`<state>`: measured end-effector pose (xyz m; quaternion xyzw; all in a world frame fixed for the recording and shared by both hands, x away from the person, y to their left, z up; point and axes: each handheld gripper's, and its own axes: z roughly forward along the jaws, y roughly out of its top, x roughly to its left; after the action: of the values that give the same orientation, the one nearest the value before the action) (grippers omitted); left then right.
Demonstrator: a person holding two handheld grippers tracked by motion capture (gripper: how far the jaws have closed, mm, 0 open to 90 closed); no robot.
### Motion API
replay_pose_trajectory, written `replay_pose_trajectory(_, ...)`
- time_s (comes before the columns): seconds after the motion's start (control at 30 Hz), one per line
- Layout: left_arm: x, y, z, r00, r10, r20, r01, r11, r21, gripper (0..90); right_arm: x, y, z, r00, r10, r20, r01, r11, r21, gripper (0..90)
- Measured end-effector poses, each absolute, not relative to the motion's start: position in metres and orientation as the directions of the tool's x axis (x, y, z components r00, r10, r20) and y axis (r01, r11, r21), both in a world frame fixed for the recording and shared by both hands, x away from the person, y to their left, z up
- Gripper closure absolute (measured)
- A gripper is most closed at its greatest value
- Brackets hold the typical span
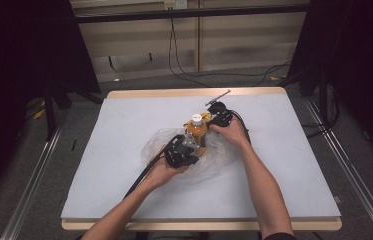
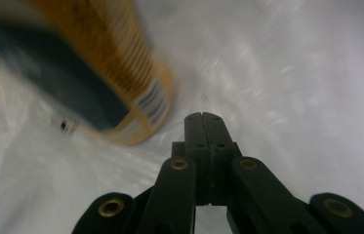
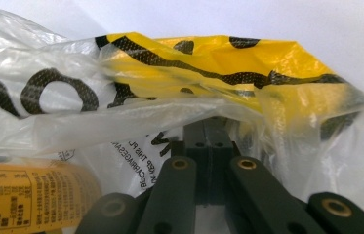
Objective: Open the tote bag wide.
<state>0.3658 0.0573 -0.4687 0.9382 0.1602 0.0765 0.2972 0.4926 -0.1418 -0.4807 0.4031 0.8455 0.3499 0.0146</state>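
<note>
Table has a clear plastic bag in the middle, with the orange bottle standing in it. Left gripper sits low beside the bottle, jaws together, maybe pinching film. Right gripper is clamped on the bag's edge.

A bench with a pale grey-blue top and a light wooden edge stands in the middle of a dim room. Around it lies a grey floor. Metal rails run along the floor at the left of the bench and at its right. Behind the bench is a beige panelled wall, crossed near the top by a dark horizontal bar. Black cables hang down the wall and trail over the floor. Dark curtains close off both sides, and black stand legs rest at the left.
</note>
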Motion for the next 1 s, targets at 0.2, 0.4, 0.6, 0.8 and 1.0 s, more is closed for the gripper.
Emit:
replay_pose_trajectory(0.2,0.351,0.054,-0.464,0.971,0.238,0.017,0.190,-0.815,0.548,90.0,0.497,-0.144,-0.483,-0.650,0.718,0.248,0.676,0.398,0.620,90.0)
replay_pose_trajectory(0.4,0.333,0.055,-0.463,0.981,0.193,0.010,0.157,-0.824,0.545,90.0,0.501,-0.145,-0.484,-0.618,0.759,0.205,0.669,0.370,0.645,90.0)
replay_pose_trajectory(0.6,0.331,0.062,-0.464,0.985,0.168,-0.034,0.158,-0.809,0.566,90.0,0.506,-0.148,-0.484,-0.545,0.825,0.151,0.679,0.328,0.657,90.0)
replay_pose_trajectory(0.8,0.346,0.073,-0.455,0.976,0.211,-0.047,0.195,-0.761,0.619,90.0,0.493,-0.149,-0.478,-0.601,0.780,0.175,0.653,0.353,0.670,90.0)
replay_pose_trajectory(1.0,0.374,0.088,-0.448,0.949,0.310,-0.052,0.269,-0.716,0.645,90.0,0.457,-0.154,-0.456,-0.698,0.681,0.222,0.594,0.376,0.711,90.0)
